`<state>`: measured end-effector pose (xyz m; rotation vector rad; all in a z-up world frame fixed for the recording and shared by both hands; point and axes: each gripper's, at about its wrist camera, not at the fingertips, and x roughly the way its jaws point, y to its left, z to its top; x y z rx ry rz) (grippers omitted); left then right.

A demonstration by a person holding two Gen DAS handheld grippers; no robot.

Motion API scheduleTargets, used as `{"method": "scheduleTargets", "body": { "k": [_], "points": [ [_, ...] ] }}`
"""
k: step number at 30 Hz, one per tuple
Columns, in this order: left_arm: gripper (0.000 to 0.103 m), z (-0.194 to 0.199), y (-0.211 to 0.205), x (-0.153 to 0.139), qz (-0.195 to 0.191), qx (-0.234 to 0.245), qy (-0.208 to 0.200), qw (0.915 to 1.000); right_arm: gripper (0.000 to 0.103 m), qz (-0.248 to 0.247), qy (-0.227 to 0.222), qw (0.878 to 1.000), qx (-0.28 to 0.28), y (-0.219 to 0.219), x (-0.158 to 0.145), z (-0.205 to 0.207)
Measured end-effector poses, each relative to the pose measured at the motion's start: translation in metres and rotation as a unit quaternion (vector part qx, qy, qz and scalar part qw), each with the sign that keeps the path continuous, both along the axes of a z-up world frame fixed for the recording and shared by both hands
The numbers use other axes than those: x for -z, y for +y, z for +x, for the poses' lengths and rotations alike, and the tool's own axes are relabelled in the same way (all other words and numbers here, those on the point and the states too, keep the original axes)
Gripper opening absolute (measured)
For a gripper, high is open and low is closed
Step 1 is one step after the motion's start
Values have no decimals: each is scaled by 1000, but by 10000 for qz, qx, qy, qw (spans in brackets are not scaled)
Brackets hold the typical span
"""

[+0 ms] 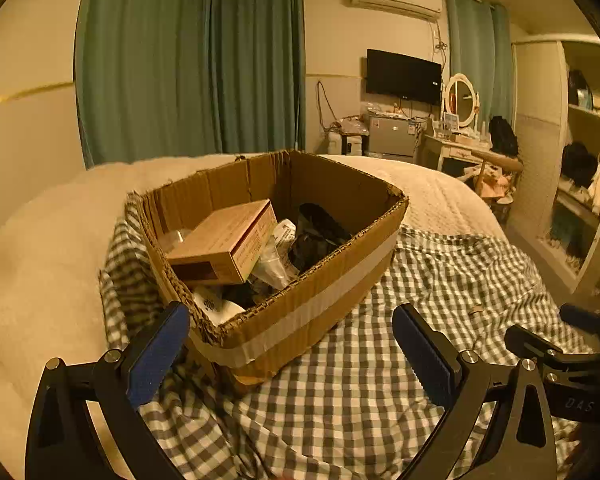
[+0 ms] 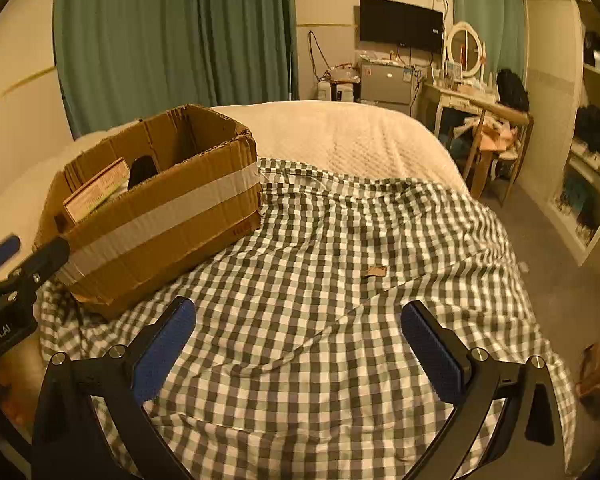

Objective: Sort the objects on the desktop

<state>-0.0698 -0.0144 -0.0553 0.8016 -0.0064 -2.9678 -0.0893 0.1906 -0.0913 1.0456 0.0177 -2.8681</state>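
Cardboard box [image 1: 300, 300] sits on a green-and-white checked cloth [image 1: 440, 280] spread over a bed with a cream blanket [image 1: 40, 260]. White tape band runs along the box's near wall. Top open, flaps torn off, rim ragged.

Contents, left wrist view: small brown carton [image 1: 224, 242] lying tilted on top of the pile; clear plastic-wrapped item [image 1: 276, 264] just right of it; dark object [image 1: 320, 232] toward the far right side of the box; white item with printed marks [image 1: 216, 306] at the near corner. Finer identity of these cannot be told.

Left gripper [image 1: 292, 344]: jaws wide apart, nothing between them, blue pads [image 1: 158, 354] visible. Near corner of the box lies between the two fingers in the view; left finger appears just beside the box corner, contact cannot be told.

Right gripper [image 2: 298, 344]: jaws wide apart, empty, above bare checked cloth, to the right of the box. In the right wrist view the box [image 2: 160, 216] is at upper left, and the left gripper's black body enters from the left edge beside the box's near corner.

Small brown scrap [image 2: 376, 271] lies alone on the cloth, well apart from the box.

Background: teal curtains [image 1: 188, 60], wall-mounted dark screen [image 1: 404, 76], oval mirror [image 1: 460, 98] on a dressing table
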Motion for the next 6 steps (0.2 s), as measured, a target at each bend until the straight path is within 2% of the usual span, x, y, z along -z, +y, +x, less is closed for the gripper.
{"method": "scheduleTargets", "body": {
  "k": [6],
  "points": [
    [103,-1,-1,6,212,191,-271,9992,102,-30,-47,10000,-10,0,-2,3]
  ]
}}
